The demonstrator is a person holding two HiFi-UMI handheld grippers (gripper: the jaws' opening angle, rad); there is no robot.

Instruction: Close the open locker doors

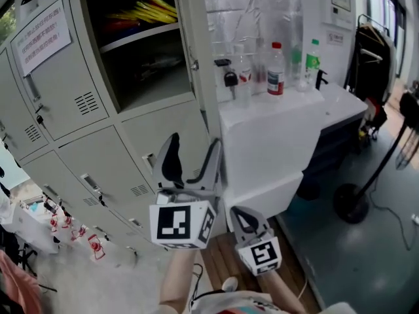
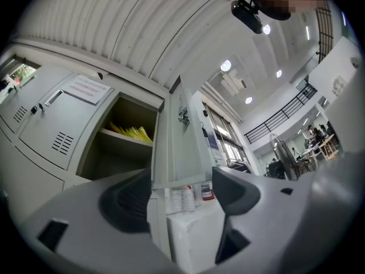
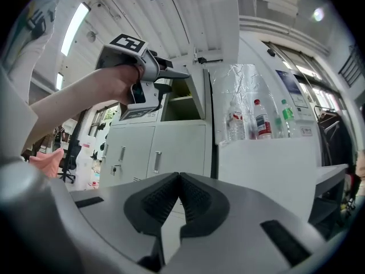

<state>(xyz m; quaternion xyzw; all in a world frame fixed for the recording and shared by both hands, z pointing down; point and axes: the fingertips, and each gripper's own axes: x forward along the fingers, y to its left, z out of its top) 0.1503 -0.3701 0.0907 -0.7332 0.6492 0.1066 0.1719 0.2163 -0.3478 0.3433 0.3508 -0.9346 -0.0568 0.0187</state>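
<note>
Finding: one upper locker compartment (image 1: pixel 141 51) stands open, with yellow items (image 1: pixel 156 6) on its shelf. The other lockers in view, to the left and below, appear shut.

Location of task item: the open locker door (image 1: pixel 200 90) stands swung out to the right of that compartment, roughly edge-on to the person. A white cabinet (image 1: pixel 275 136) carrying bottles (image 1: pixel 275 70) stands just beside it on the right.

Left gripper (image 1: pixel 193 146): raised at the door's lower part, jaws wide apart and holding nothing. Its own view shows the door's bottom corner framed between the jaws. Contact with the panel cannot be confirmed.

Right gripper (image 3: pixel 178 178): held low and nearer the person, jaws pressed together, empty.

Assessment: the door has yet to be pushed shut.

Recommendation: lay one jaw flat on the door's right-hand face, close to its near free edge and away from the hinge line. Sweep left along the door's arc rather than straight. Keep clear of the latch hardware and the cabinet corner. Finish with firm pressure so the door seats flush
</note>
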